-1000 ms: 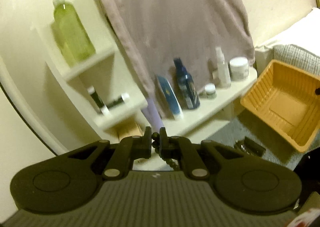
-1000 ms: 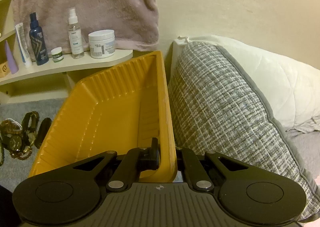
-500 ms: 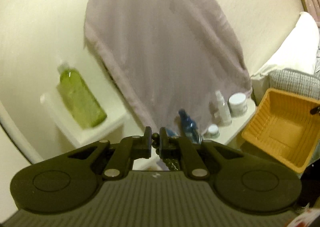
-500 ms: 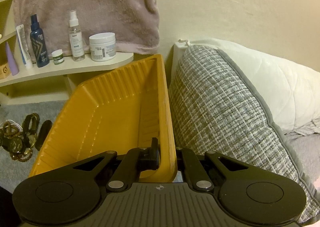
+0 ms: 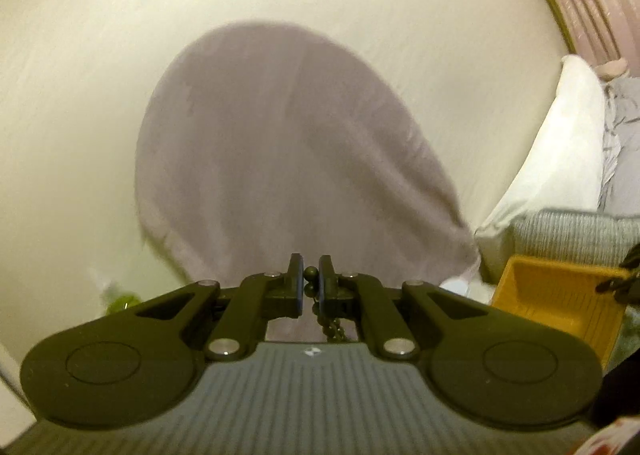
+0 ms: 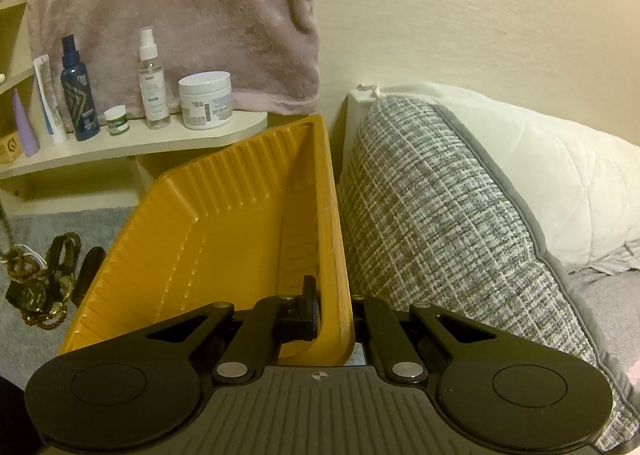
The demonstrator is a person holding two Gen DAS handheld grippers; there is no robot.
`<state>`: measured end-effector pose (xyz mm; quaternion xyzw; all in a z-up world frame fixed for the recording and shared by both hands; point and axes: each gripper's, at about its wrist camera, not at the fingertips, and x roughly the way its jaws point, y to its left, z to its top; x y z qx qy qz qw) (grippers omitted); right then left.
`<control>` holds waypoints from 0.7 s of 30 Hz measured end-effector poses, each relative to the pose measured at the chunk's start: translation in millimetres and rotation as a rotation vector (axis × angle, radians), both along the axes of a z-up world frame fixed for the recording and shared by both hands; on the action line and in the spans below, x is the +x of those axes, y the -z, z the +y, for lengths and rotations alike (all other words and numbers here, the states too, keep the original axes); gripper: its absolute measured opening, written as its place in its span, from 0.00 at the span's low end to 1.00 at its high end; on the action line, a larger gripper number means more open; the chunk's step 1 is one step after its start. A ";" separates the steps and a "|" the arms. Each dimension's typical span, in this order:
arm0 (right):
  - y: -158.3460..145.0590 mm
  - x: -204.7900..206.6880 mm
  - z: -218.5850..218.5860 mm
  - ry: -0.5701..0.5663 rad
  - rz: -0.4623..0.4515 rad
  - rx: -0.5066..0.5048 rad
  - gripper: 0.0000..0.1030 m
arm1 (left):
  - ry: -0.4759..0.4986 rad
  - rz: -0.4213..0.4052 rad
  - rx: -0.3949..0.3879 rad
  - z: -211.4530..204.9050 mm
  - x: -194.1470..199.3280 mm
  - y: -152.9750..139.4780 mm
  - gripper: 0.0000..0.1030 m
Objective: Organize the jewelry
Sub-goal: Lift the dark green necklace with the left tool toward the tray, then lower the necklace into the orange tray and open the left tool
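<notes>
Beads of a dark necklace (image 5: 310, 275) are pinched in the left gripper (image 5: 309, 275); the chain hangs beneath, at 6 o'clock. The yellow bin (image 6: 224, 239) wall is clamped by the right gripper (image 6: 332, 295), tilted. The chain should be carried over the rim at 3 o'clock and lowered before release. More jewelry (image 6: 40, 283) lies beyond on the carpet.

one yellow bin (image 6: 224, 231). one hanging towel (image 6: 176, 15). on the shelf (image 6: 120, 145): two spray bottles, one dark blue (image 6: 78, 91) and one clear (image 6: 151, 79); two jars, one large white (image 6: 205, 99) and one small (image 6: 117, 119); one white tube (image 6: 47, 95); one purple cone (image 6: 25, 125). two pillows, one grey woven (image 6: 432, 239), one white (image 6: 560, 175). one beaded strand (image 5: 311, 282). the tangled jewelry heap (image 6: 40, 279) can't be counted.
</notes>
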<state>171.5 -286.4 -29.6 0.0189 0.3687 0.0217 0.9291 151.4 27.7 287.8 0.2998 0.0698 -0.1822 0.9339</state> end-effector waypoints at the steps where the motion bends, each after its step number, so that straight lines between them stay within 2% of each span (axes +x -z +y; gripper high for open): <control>1: -0.2 -0.1 0.5 -0.003 -0.002 -0.004 0.04 | 0.017 -0.005 -0.004 -5.8 0.6 -4.3 0.06; 8: -2.2 1.0 -0.6 -0.015 -0.004 -0.011 0.04 | 0.136 -0.001 -0.044 -47.9 6.5 -14.8 0.06; 13: -2.0 1.2 -1.2 -0.018 -0.005 -0.015 0.04 | 0.201 0.032 -0.071 -77.0 18.9 -12.0 0.06; 21: -1.3 0.7 -1.4 -0.017 -0.006 -0.011 0.04 | 0.290 0.169 -0.014 -124.6 39.4 32.3 0.06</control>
